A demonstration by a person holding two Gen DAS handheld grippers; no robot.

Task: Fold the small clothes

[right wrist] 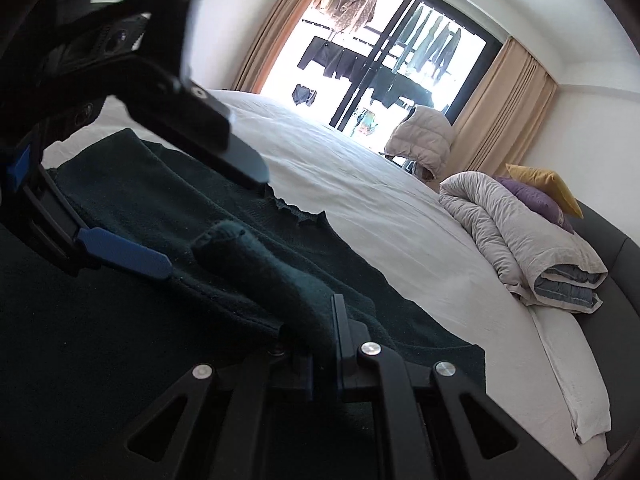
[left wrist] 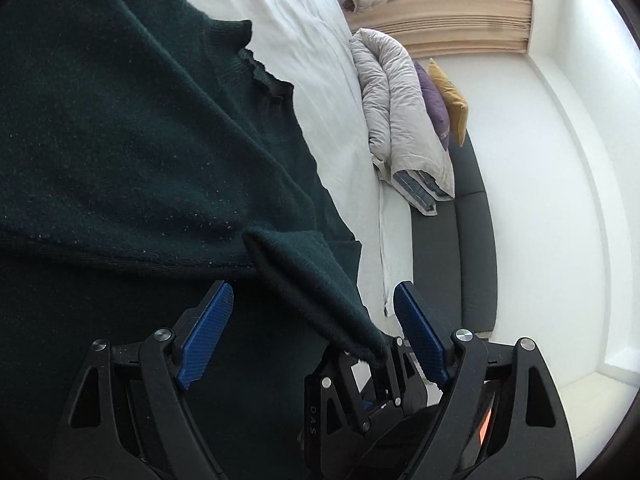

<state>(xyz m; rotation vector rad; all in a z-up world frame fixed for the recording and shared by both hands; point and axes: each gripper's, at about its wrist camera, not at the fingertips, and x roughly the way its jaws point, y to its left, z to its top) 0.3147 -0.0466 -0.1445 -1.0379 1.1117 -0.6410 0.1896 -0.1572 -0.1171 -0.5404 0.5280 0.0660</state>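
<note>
A: So, left wrist view: one dark green sweater (left wrist: 132,128) on the white bed (left wrist: 320,60), its left side cut off; the left gripper (left wrist: 312,316) is spread.

B: Right wrist view: right gripper (right wrist: 316,344) pinches the sweater's folded sleeve (right wrist: 256,268), its fingertips hidden by cloth

The left tongs (left wrist: 310,332) stand wide open, blue fingers apart. The right tongs (right wrist: 320,344) are closed tight, gripping cloth between the fingers.
</note>
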